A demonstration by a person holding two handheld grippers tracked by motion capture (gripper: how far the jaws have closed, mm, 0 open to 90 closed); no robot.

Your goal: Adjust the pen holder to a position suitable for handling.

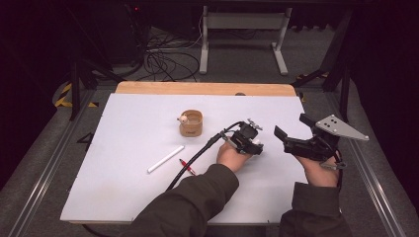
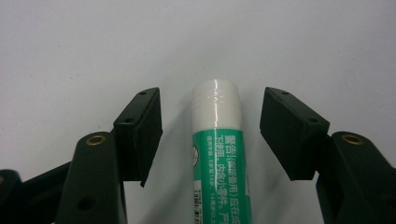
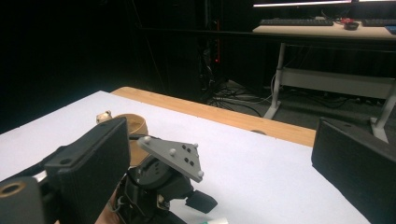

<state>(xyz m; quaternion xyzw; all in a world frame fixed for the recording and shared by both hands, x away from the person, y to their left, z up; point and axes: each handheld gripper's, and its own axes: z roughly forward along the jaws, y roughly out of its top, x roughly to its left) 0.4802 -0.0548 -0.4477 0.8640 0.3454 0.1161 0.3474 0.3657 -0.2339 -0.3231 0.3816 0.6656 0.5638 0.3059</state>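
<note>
High view: the left hand-held gripper (image 1: pixel 253 142) points down at the white surface (image 1: pixel 123 128). The right hand-held gripper (image 1: pixel 289 138) hovers beside it, jaws wide.

Left gripper view: a glue stick (image 2: pixel 219 154) lies between wide jaws, untouched. It looks light, rigid and slippery; grip mid-barrel.

Right gripper view: wide jaws, nothing held.

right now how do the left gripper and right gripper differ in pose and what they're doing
The left gripper points down at the table, its jaws either side of a green and white glue stick but not touching it; the right gripper is raised off the table with nothing between its jaws. The left gripper sits nearer the wooden cup; the right gripper is farther out. Both are open.
</note>
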